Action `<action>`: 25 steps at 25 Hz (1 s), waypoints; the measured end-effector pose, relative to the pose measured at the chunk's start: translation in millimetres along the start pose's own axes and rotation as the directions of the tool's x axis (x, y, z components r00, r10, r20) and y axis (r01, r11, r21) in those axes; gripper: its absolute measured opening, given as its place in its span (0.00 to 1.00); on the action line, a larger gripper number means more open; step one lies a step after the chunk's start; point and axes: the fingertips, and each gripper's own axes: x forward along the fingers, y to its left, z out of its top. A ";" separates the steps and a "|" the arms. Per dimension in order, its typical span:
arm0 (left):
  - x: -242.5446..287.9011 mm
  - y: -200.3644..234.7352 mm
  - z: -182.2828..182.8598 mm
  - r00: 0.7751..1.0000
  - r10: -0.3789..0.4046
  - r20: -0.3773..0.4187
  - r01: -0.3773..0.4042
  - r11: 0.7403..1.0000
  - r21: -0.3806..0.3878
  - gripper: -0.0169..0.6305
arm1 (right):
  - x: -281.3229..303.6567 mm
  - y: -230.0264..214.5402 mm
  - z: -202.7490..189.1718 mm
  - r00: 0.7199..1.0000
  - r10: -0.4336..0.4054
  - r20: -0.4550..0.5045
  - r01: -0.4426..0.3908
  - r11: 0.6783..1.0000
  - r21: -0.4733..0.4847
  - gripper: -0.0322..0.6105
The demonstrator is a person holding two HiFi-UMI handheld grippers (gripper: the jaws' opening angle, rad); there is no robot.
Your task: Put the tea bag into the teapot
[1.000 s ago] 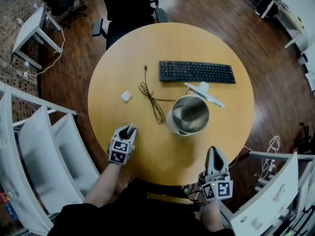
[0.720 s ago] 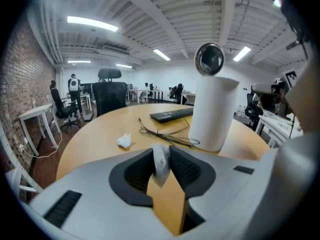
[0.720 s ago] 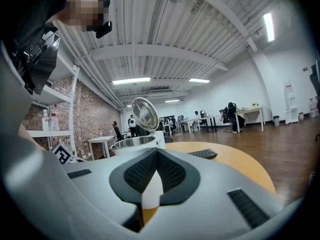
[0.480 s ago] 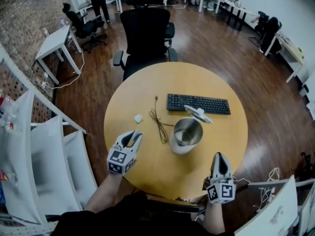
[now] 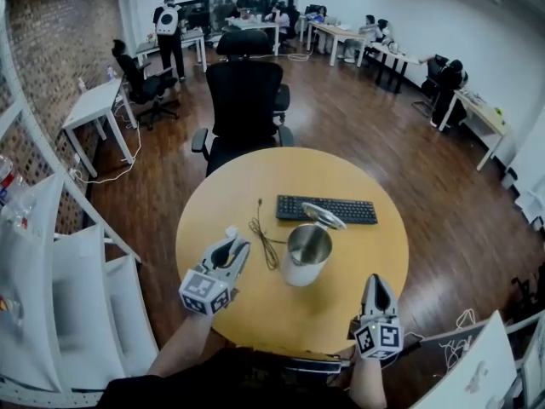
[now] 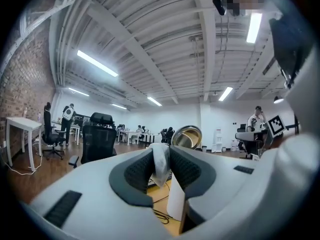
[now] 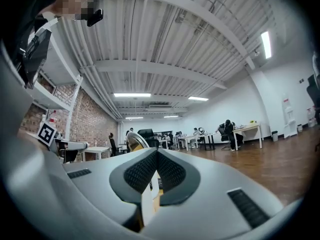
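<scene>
My left gripper (image 5: 236, 245) hovers over the left front of the round wooden table (image 5: 341, 305). In the left gripper view it is shut on a white tea bag (image 6: 161, 164) that sticks up between the pads. The teapot (image 5: 306, 252), a steel pot with a white wall, stands mid-table to the right of that gripper with its lid (image 5: 317, 216) flipped open. From the left gripper the same lid (image 6: 187, 136) shows just beyond the jaws. My right gripper (image 5: 375, 283) is at the table's front right edge, shut on nothing; the teapot's wall (image 7: 148, 204) shows past its tips.
A small white scrap (image 5: 230, 231) lies on the table just past the left gripper's tips. A black cable (image 5: 262, 244) runs between it and the teapot. A black keyboard (image 5: 325, 210) lies behind the teapot, and a black office chair (image 5: 245, 100) stands at the table's far side.
The head view has swung upward, so the table looks smaller and more of the room shows. The left gripper has risen a little over the table's left front. The right gripper has stayed at the front edge.
</scene>
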 end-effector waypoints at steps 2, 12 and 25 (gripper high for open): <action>6.7 -6.2 2.1 1.000 -0.018 0.008 0.018 1.000 0.002 0.18 | -7.5 -1.4 5.7 1.000 -0.013 0.011 0.013 1.000 -0.006 0.05; 59.8 -57.0 -1.6 0.986 -0.165 -0.015 0.165 0.986 0.026 0.18 | -65.7 -29.7 21.7 0.984 -0.160 0.072 0.161 0.987 -0.013 0.05; 138.1 -101.1 -29.6 0.940 -0.322 -0.116 0.331 0.942 0.061 0.18 | -125.6 -60.0 16.3 0.947 -0.314 0.068 0.316 0.949 -0.012 0.05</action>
